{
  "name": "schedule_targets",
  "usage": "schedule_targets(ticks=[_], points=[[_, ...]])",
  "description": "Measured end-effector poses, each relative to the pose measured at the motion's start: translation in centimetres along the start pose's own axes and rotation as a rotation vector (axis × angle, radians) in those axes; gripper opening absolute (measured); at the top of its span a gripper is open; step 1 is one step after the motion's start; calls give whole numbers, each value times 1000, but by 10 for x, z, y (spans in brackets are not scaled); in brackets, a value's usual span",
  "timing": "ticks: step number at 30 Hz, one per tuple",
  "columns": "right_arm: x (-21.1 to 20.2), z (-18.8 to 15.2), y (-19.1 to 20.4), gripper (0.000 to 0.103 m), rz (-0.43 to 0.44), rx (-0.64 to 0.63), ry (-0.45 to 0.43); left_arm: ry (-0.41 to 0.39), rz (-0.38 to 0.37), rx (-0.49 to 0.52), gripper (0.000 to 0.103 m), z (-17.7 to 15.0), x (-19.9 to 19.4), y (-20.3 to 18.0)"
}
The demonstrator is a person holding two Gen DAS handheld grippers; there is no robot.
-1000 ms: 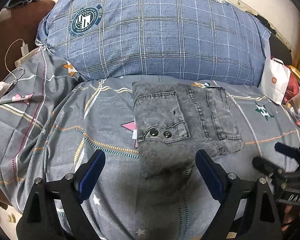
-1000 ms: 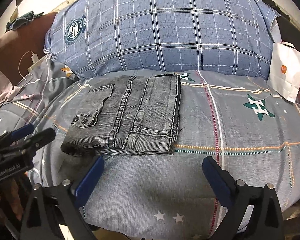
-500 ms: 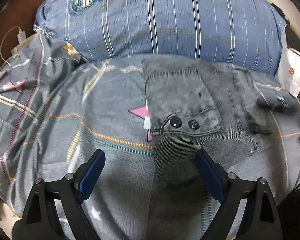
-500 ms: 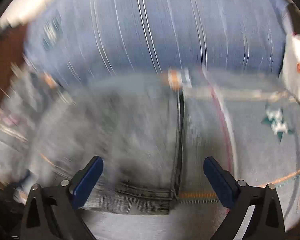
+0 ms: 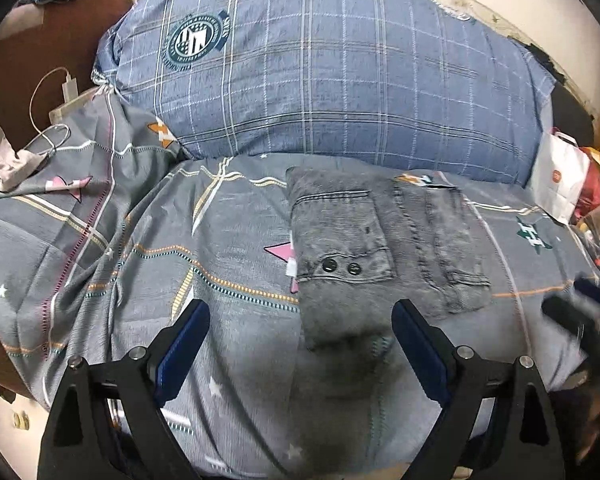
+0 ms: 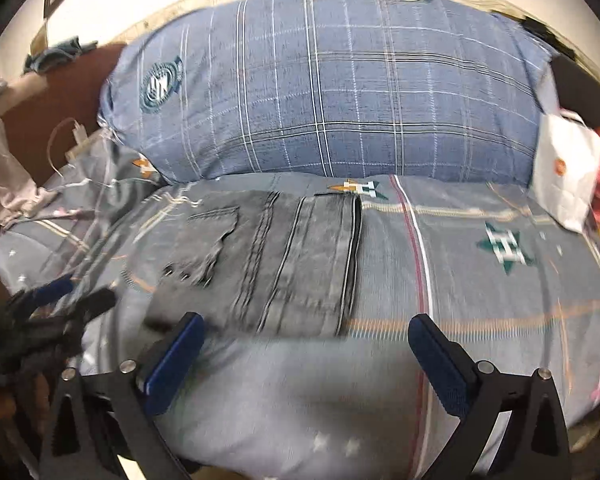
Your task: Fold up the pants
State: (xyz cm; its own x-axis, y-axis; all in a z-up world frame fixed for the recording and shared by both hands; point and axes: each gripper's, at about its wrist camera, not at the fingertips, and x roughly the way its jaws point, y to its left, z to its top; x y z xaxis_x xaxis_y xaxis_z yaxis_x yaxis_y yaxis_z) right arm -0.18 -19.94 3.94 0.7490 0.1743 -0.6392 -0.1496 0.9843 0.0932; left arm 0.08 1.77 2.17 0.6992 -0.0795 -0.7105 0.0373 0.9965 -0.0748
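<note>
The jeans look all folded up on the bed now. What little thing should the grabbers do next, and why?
Probably just lift both away. The grey jeans already lie in a compact folded rectangle on the bedspread, in front of the blue pillow. The left gripper and the right gripper both have their jaws wide apart with nothing held, so no further fold seems needed.

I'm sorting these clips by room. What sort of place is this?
Most likely a bedroom: the folded pants lie on a bed's patterned sheet, a big plaid pillow sits behind them, and a charger lies beside it.
</note>
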Motion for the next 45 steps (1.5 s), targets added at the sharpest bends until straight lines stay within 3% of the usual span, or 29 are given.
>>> schedule_targets(ticks=[3, 6, 16, 33, 38, 45], points=[[-8, -31, 6, 103, 33, 39, 32, -2, -21, -15, 93, -5, -11, -3], [-10, -45, 16, 103, -10, -31, 60, 6, -36, -11, 93, -10, -19, -8], [-24, -46, 11, 103, -27, 1, 26, -20, -6, 42, 93, -22, -35, -17], [-12, -35, 22, 103, -31, -37, 23, 5, 21, 28, 93, -20, -19, -12], [-8, -28, 24, 103, -45, -68, 26, -36, 10, 23, 93, -13, -25, -12], [-4, -22, 27, 103, -52, -93, 31, -36, -15, 26, 93, -7, -29, -14]])
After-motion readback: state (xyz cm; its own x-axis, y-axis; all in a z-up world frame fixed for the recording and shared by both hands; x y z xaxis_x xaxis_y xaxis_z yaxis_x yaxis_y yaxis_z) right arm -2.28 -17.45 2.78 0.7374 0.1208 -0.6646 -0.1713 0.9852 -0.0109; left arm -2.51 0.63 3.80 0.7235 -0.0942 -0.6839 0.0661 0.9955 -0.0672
